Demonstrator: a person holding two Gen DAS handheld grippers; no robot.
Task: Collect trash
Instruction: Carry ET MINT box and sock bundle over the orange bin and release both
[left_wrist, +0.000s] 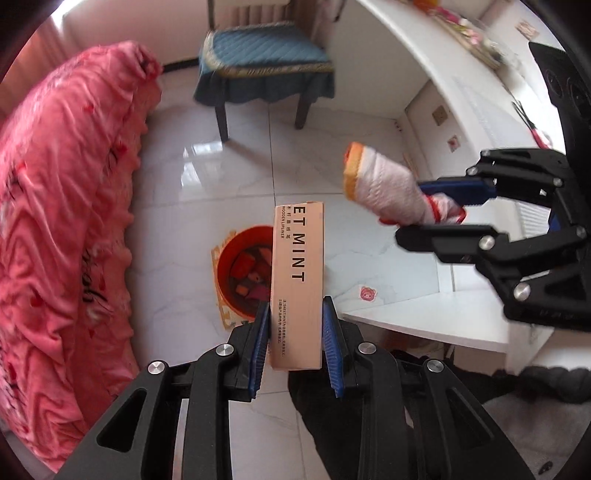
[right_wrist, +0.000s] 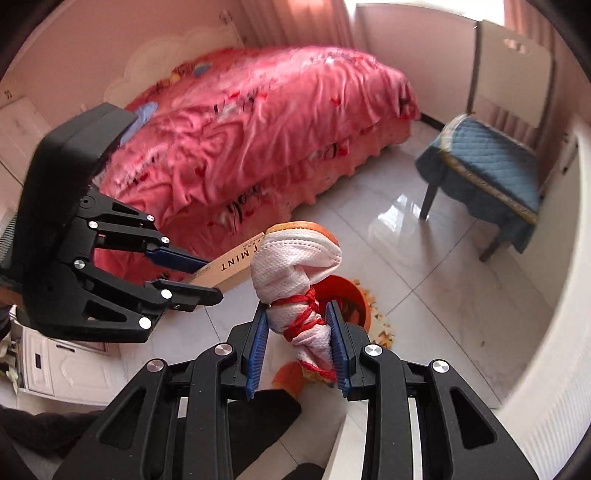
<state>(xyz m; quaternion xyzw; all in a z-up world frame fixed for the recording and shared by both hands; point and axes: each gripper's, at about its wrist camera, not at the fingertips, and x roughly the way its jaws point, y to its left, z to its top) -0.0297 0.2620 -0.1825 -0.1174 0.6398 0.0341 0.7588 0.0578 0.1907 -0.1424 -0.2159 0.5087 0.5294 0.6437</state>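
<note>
Left gripper (left_wrist: 295, 339) clamps long tan cardboard box (left_wrist: 298, 280), upright above round orange trash bin (left_wrist: 240, 273) on tiled floor (left_wrist: 207, 177), apparently poised for drop. Right gripper (right_wrist: 300, 343) pinches white mesh bundle tied with red string (right_wrist: 299, 280) at knotted neck, near the bin, likely next in.

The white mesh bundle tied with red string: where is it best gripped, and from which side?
At the string-tied waist, where the right gripper already pinches the white mesh bundle. The cloth narrows there, so the pads close on opposite sides from the tail end, leaving the bulky orange-edged head free above the orange bin.
</note>
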